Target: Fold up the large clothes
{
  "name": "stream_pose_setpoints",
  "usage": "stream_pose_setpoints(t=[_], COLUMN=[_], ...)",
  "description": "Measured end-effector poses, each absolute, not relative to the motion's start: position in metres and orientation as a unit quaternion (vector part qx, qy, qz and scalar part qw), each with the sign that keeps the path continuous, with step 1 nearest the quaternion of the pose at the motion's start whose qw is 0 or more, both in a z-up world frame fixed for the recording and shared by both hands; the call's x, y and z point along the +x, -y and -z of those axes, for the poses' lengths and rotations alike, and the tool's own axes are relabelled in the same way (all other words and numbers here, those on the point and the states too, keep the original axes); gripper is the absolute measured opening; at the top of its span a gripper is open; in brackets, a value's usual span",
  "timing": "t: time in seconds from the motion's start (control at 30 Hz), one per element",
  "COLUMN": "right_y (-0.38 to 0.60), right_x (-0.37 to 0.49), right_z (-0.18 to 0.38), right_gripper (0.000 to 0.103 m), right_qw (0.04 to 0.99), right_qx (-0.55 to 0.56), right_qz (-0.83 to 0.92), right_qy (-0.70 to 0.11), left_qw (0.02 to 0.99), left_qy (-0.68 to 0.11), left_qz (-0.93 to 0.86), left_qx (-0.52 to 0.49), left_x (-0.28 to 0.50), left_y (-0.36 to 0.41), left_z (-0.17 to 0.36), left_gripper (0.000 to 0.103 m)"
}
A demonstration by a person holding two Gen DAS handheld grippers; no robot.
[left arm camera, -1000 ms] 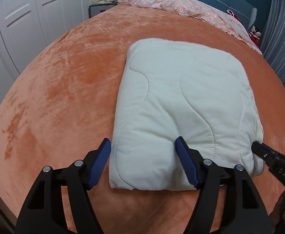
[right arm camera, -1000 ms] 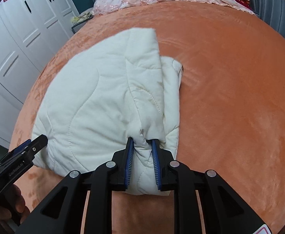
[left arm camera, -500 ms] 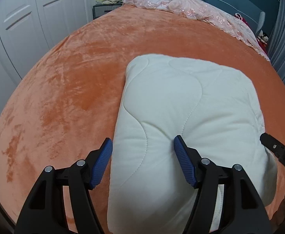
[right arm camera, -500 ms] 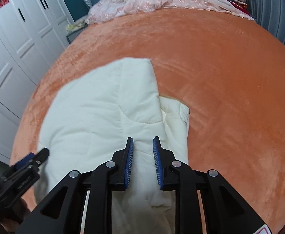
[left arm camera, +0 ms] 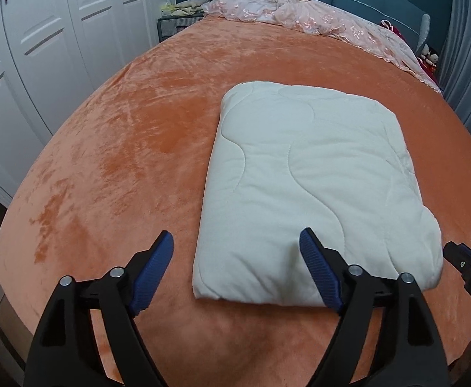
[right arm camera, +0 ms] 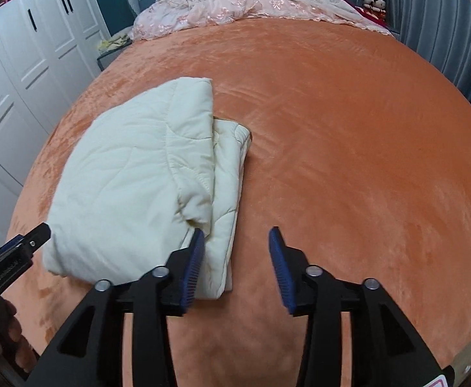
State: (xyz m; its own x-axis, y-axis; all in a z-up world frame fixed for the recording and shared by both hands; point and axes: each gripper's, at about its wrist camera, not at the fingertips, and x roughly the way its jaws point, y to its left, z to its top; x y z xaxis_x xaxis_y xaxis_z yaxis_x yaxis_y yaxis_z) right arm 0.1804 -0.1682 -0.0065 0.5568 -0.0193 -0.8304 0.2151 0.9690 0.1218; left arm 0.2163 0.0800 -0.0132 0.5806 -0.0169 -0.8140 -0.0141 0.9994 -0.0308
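Since a second ago the right gripper (right arm camera: pixel 237 251) has let go of the folded cream quilt's (left arm camera: pixel 306 190) near edge, which it had clamped; its jaws have just been opening and now stand apart with nothing between them, its left pad against the quilt's corner. The left gripper (left arm camera: pixel 235 258) has also just widened, its jaws spread around the near left corner without pressing. The quilt lies folded on the orange bedspread (left arm camera: pixel 122 148). Farther off, pink lace bedding (right arm camera: pixel 235 6) lies crumpled at the headboard.
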Motion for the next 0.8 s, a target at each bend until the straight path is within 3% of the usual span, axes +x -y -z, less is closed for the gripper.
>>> stream_pose_setpoints(t=[0.03,0.13,0.8], right_y=[0.163,0.144,0.111], right_x=[0.171,0.145,0.043], right_z=[-0.002,-0.02,-0.035], right_gripper=[0.065,0.074,0.081], right_qw=[0.882,0.895,0.912], right_qx=[0.099,0.075,0.054], right_qz=[0.063,0.05,0.037], right_qy=[-0.456,-0.437,-0.405], left_qw=[0.892,0.9,0.915], left_qy=[-0.451,-0.435,-0.403], left_qz=[-0.003,-0.008,-0.004], left_qx=[-0.013,0.003,0.024], left_x=[0.208,0.183,0.068], left_y=[-0.078,-0.072,-0.048], left_z=[0.009,-0.004,-0.026], left_gripper=[0.09,0.092,0.094])
